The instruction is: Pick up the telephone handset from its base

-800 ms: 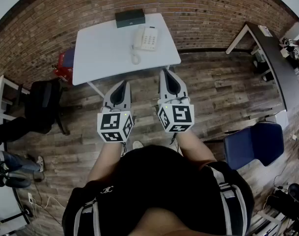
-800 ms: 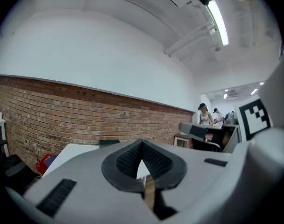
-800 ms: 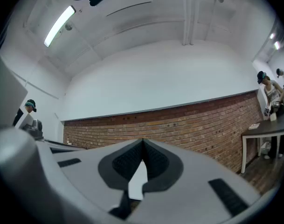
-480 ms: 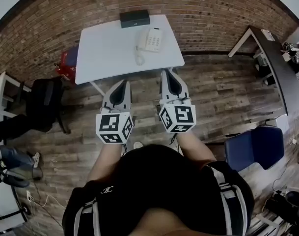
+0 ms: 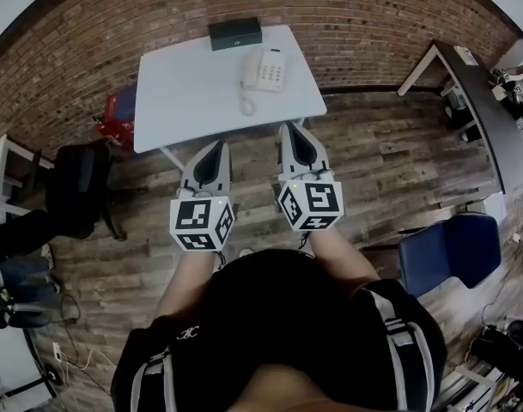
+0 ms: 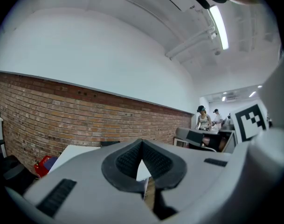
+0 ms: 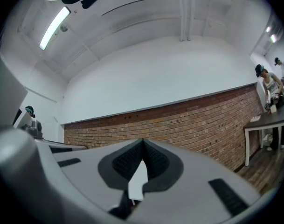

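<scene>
A white telephone (image 5: 263, 69) with its handset on the base sits on the white table (image 5: 184, 93) near the far right side, seen in the head view. Its coiled cord (image 5: 246, 103) trails toward the table's near edge. My left gripper (image 5: 211, 149) and right gripper (image 5: 295, 130) are held side by side in front of the table, short of its near edge, both shut with nothing between the jaws. In the left gripper view the tips (image 6: 142, 141) meet, with the table top (image 6: 74, 151) beyond. The right gripper view shows closed tips (image 7: 142, 140) against the brick wall.
A dark box (image 5: 235, 33) lies at the table's far edge against the brick wall (image 5: 373, 15). A red object (image 5: 119, 110) and a black bag (image 5: 76, 187) sit on the floor at left. A blue chair (image 5: 450, 251) and a dark desk (image 5: 480, 110) stand at right. People (image 6: 204, 120) stand in the distance.
The table and telephone have shifted slightly right and nearer in the head view; both grippers keep their places, still shut.
</scene>
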Available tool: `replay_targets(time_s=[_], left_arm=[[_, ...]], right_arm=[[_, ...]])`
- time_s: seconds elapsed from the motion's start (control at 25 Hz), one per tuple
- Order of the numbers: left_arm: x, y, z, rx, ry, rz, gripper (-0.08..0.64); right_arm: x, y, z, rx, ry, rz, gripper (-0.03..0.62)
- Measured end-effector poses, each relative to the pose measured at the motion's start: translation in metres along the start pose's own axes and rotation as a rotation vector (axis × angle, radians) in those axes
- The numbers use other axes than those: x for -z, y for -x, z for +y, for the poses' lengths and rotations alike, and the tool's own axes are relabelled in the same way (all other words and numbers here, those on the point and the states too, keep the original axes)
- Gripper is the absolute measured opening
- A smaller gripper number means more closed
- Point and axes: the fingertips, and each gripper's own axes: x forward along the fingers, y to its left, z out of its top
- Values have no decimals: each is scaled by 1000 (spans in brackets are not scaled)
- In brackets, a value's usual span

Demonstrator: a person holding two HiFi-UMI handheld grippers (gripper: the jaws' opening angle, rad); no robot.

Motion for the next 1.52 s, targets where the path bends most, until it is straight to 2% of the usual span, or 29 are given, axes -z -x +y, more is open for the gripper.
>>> replay_targets(time_s=[0.36,0.68,0.96,1.36,1.52], left_arm=[[7,8,22,33,-31,-10,-3],[9,-9,34,41,-31,-1,-3],[11,-44,50,36,-27,6,-2],[4,-122,84,31,-26,26,-3],[0,-155,96,26,-14,38,-2]], right_arm=[[17,-1,29,14,23,16,-3],[20,-22,25,20,7,8,-3],[26,-61,10,12,-8,3,-3],[33,-146,-17,-13,-18,18,-3],[28,-180,-30,-19,12,20,-3]])
